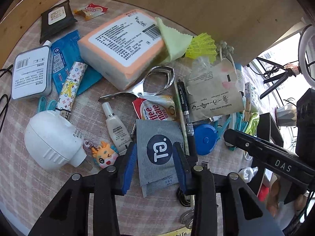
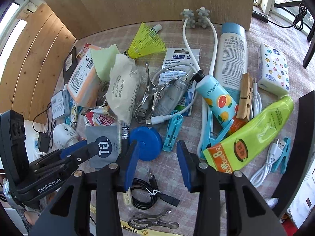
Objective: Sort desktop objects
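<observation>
Desktop clutter covers the checked tabletop (image 1: 23,186), and the piece that matters is the grey sachet (image 1: 157,153) with the round dark logo, low and centre in the left wrist view. It lies flat, its long axis running up and down the frame, in line with the left claw (image 1: 154,157). That claw straddles it, one blue pad on each long edge, half open; I cannot tell whether the pads touch it yet, so I would not call it gripped. The left hand is plainly the nearer one.

In the right wrist view the same sachet sits lower left, with the left claw angled over it. The right claw (image 2: 157,153) is also half open and holds nothing; the blue tape measure (image 2: 146,143) sits just ahead, against its left pad, and the coiled black cable (image 2: 144,194) lies beneath.
</observation>
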{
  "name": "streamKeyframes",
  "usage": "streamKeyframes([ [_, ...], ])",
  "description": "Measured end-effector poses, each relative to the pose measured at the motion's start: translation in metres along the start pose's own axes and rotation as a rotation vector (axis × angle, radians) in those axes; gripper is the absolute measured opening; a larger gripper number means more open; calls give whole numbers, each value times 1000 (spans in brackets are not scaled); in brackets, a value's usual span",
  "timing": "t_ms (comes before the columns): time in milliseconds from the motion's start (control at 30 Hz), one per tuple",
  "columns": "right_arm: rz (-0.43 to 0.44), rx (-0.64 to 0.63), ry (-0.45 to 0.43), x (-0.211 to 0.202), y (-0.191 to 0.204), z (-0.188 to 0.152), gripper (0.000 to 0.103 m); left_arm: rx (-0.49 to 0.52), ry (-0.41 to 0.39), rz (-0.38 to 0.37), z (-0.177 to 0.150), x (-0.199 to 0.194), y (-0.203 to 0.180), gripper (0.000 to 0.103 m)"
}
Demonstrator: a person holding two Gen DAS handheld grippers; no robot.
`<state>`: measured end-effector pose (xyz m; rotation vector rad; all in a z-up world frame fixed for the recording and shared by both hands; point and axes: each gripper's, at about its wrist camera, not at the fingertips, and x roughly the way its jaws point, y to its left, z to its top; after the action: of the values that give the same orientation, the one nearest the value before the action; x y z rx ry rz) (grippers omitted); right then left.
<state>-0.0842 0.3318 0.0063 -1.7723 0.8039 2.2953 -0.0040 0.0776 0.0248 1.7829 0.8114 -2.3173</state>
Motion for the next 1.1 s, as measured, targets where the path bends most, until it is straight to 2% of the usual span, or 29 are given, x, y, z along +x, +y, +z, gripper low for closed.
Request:
streamKeyframes([
  [133,-14,32,6,11,-2,1,31,19,0,-26,5,-3,1,30],
  [333,-48,64,-3,21,-4,-1,30,23,1,-79,9,-1,2,29],
  [500,-63,92,4,23,-7,3,24,48,8,-136,9,2,-10,23],
  [667,-83,107,-6,29,-8,6,20,92,-9,-96,10,6,-22,4],
  [767,-101,86,-14,30,-3,7,20,90,-14,-83,10,8,-19,3],
  [867,-81,85,-17,27,-3,2,19,73,-23,-92,10,3,-10,3],
  [1100,-34,34,-50,0,7,-31,19,59,-78,-97,-1,-23,3,2],
])
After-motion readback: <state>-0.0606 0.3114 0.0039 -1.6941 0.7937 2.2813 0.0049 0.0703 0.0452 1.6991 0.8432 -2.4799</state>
